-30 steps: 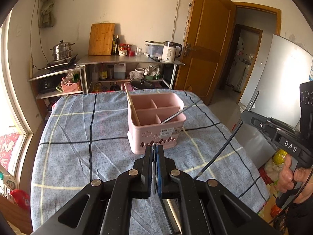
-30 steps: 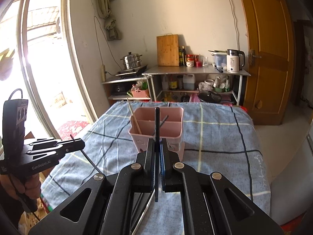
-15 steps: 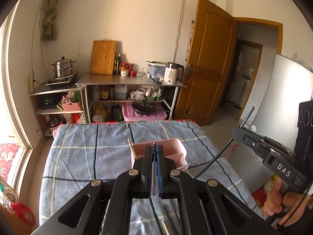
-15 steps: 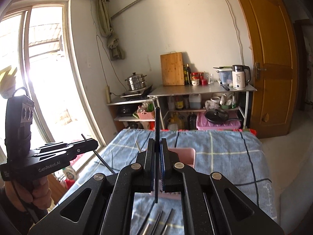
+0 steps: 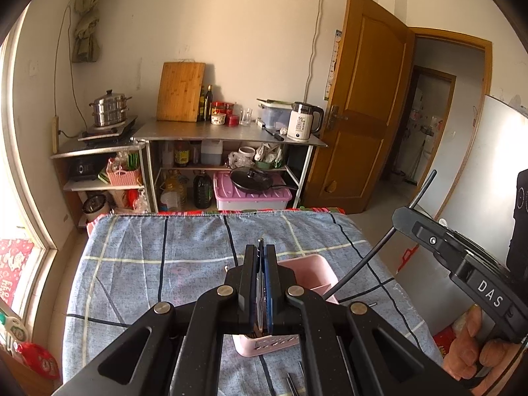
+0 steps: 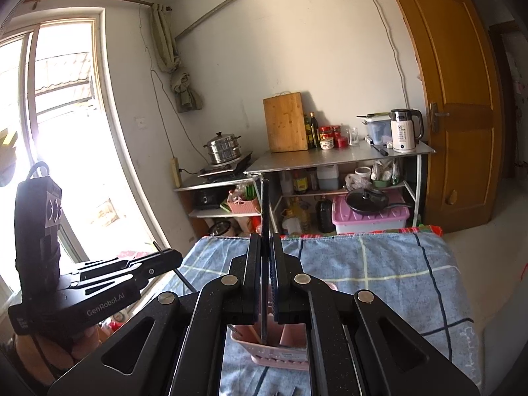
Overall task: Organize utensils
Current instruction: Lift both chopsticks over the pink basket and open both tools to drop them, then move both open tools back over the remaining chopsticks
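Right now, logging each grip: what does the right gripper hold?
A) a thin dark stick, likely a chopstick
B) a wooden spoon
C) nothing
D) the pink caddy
A: the right gripper is shut on a thin dark stick that rises upright between its fingers.

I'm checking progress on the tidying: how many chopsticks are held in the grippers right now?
2. One dark chopstick stands upright in the right gripper. A second one is clamped in the left gripper. More utensils may be hidden in the pink holder.
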